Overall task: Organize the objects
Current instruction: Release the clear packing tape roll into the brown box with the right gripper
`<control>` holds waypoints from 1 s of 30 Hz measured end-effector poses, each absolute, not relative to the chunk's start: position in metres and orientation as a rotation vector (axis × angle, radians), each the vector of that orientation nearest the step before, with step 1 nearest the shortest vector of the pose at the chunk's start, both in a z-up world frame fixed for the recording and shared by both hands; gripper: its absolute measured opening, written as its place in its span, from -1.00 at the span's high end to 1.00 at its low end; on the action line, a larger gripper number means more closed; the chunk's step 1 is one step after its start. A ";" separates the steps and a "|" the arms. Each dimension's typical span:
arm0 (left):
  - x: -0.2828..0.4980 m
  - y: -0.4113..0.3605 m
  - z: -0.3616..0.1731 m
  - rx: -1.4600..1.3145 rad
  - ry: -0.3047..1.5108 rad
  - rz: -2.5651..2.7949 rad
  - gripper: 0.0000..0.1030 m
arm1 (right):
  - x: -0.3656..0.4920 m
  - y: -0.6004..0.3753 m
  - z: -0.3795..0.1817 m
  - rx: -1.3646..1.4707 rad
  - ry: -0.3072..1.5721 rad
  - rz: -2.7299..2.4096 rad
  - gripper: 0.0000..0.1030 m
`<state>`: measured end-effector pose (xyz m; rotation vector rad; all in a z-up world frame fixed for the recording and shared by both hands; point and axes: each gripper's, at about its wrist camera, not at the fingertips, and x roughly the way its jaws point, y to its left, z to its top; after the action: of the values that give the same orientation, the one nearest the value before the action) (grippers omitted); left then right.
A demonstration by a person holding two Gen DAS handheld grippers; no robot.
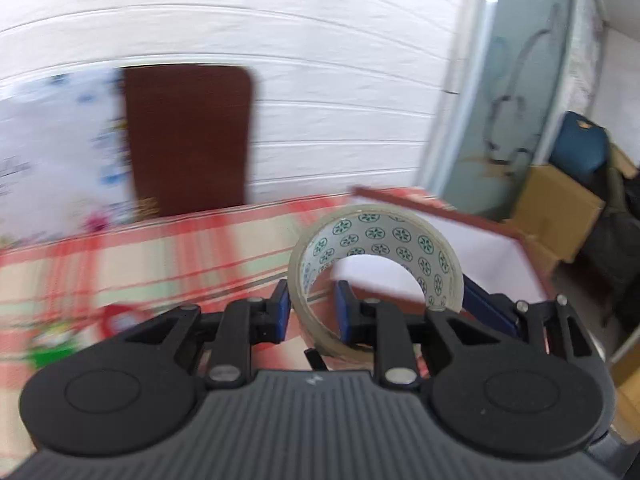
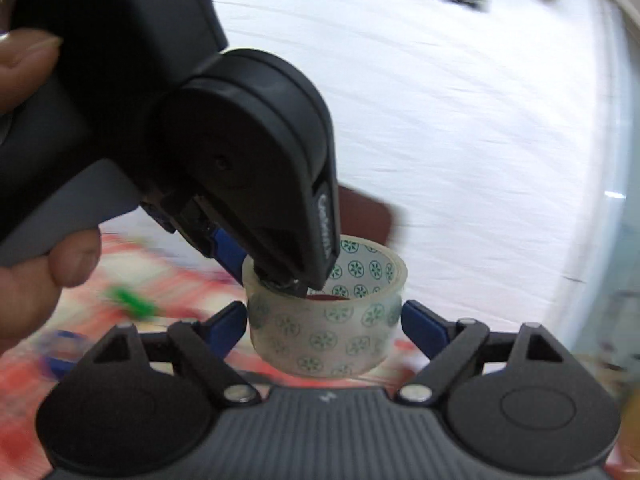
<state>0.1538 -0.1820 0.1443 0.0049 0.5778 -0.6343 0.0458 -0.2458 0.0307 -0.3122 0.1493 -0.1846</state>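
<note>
A clear tape roll (image 1: 376, 256) with a green-flower core is held in the air above the table. My left gripper (image 1: 312, 308) is shut on the roll's wall, one pad outside and one inside the ring. In the right wrist view the roll (image 2: 324, 320) sits between my right gripper's (image 2: 324, 324) blue pads, which flank it on both sides at about its width; whether they press on it is unclear. The left gripper (image 2: 288, 280) comes down from the upper left and pinches the roll's near rim.
A red plaid tablecloth (image 1: 160, 256) covers the table. A red-rimmed open box (image 1: 492, 248) with a white inside stands at the right. A brown board (image 1: 188, 136) leans on the white wall. Cardboard boxes (image 1: 560, 208) and a blue bag (image 1: 580, 144) are at far right. Blurred green item (image 2: 128, 300) on the cloth.
</note>
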 end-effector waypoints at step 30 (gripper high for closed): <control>0.153 -0.157 0.117 -0.010 0.585 -0.598 0.21 | 0.108 -0.381 0.012 -0.134 0.294 -0.135 -0.66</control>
<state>0.1532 -0.1571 0.1166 -0.0104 0.5852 -0.5985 0.1084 -0.3806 0.0119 -0.1336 0.2942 -0.1346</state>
